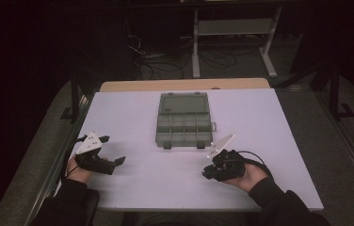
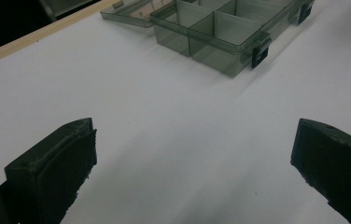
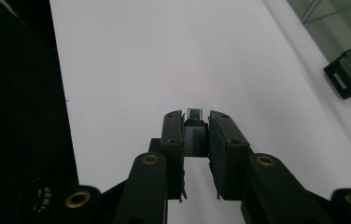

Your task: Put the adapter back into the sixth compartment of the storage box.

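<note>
Left gripper (image 1: 111,162) rests at the near left of the white counter (image 1: 132,117), held in the person's left hand (image 1: 78,170). Its jaws stand wide apart with bare counter between them, holding nothing. At the middle of the counter, toward the far side, lies a clear grey compartment box (image 1: 184,123), its lid (image 1: 183,103) folded back flat behind it; two dark latches show on its near wall. Right gripper (image 1: 206,173) sits at the near right in the right hand (image 1: 250,175), just short of the box's near right corner. Its jaws are closed on a small dark adapter (image 3: 195,135), whose metal plug end protrudes past the tips, above the counter.
</note>
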A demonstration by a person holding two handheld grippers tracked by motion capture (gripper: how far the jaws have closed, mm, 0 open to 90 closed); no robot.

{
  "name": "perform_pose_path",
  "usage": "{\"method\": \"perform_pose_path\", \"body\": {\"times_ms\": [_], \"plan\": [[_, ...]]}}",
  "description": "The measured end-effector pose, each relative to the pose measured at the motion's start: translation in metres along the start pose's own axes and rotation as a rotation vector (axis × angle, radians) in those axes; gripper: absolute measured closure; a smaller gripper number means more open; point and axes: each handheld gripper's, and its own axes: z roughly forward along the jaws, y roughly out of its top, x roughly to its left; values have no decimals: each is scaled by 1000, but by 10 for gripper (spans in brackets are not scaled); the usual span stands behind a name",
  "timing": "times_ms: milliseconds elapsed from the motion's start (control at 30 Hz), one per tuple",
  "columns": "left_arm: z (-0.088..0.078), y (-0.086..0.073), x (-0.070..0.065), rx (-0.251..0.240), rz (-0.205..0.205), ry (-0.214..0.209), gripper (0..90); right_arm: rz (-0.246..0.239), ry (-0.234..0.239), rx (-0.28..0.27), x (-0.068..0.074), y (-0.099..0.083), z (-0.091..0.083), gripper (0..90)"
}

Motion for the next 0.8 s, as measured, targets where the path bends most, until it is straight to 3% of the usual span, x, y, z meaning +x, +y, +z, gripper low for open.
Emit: {"method": "perform_pose_path", "body": {"times_ms": [400,800], "plan": [[-1,-1,1,-8,-15,3,0,3,-13,-34,-9,9,-18,750],[-4,-1,2,-25,-28,18,0,7,-9,-35,-19,18,-19,750]]}}
